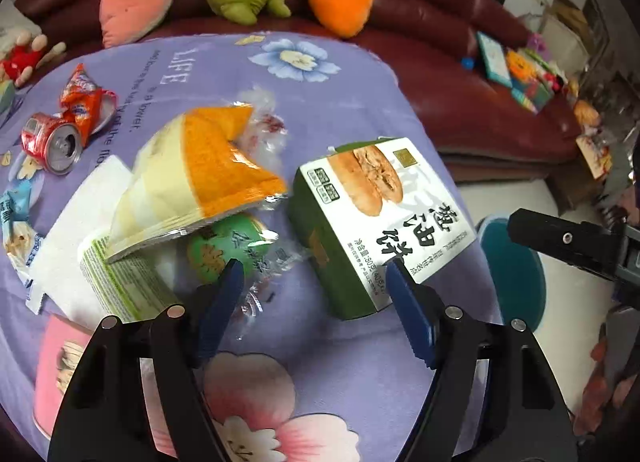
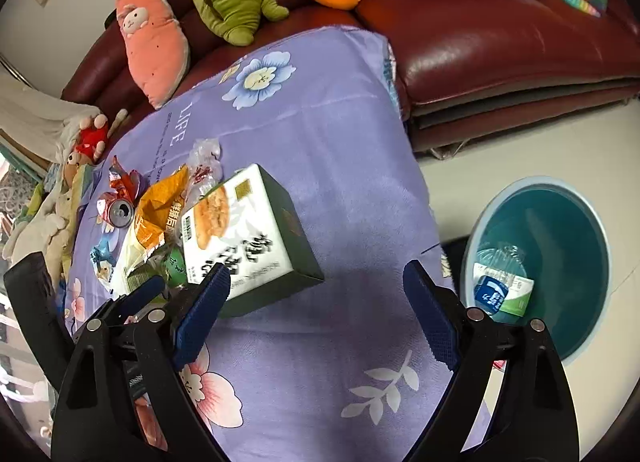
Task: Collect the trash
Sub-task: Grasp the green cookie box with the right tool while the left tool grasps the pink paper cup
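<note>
trash heaped on the purple tablecloth.

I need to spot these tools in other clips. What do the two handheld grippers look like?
Both look alike. The left gripper and right gripper have glossy black plastic linkage arms with round silver pivot pins, forking into a V. Each carries two blue fingers with serrated inner edges. No cables, sleeves or hands show in either wrist view.

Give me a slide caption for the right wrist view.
Open right gripper over the purple floral tablecloth, beside a green food box; teal bin waits on floor.
</note>
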`<control>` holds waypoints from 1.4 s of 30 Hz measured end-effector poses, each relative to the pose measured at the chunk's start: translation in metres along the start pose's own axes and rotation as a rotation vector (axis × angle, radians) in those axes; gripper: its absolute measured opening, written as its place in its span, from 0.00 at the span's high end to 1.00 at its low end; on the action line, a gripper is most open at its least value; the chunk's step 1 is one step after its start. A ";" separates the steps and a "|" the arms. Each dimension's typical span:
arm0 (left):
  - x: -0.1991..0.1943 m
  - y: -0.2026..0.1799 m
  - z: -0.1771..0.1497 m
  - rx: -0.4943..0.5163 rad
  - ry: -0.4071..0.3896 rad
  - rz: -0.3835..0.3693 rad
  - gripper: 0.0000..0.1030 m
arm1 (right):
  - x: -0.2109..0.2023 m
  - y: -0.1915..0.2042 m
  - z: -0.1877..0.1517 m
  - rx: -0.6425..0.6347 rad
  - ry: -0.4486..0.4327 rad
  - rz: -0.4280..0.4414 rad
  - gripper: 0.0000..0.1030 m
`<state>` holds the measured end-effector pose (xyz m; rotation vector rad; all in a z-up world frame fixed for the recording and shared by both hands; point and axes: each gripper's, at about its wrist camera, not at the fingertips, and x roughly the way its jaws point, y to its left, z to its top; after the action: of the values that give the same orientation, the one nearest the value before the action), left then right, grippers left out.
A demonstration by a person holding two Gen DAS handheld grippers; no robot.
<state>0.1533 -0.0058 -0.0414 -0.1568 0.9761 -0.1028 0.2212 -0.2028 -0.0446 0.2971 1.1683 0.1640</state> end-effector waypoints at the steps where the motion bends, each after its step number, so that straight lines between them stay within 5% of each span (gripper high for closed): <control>1: -0.003 0.005 -0.002 0.007 -0.012 0.026 0.27 | 0.002 -0.002 0.000 0.001 0.009 0.014 0.18; 7: -0.001 0.032 -0.006 0.003 0.010 0.156 0.29 | 0.026 0.005 0.003 0.020 0.058 0.143 0.18; 17: 0.012 0.040 -0.007 -0.021 0.058 0.106 0.30 | 0.023 0.045 0.011 -0.037 0.083 0.245 0.18; 26: -0.007 0.047 -0.019 -0.013 0.039 0.051 0.28 | 0.048 0.089 0.013 -0.142 0.144 0.152 0.18; 28: -0.021 0.050 -0.023 -0.006 0.026 0.035 0.28 | 0.052 0.094 0.008 -0.163 0.145 0.124 0.41; 33: -0.060 0.059 -0.032 0.020 -0.026 -0.008 0.23 | 0.035 0.108 -0.007 -0.215 0.102 0.071 0.41; 37: -0.091 0.080 -0.045 0.036 -0.079 0.025 0.21 | 0.013 0.107 -0.019 -0.214 0.052 0.032 0.41; 42: -0.092 0.119 -0.061 0.026 -0.041 0.121 0.21 | -0.006 0.096 -0.037 -0.185 0.027 0.025 0.41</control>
<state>0.0532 0.1207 -0.0211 -0.0752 0.9411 -0.0009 0.1873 -0.1076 -0.0225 0.1464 1.1678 0.2965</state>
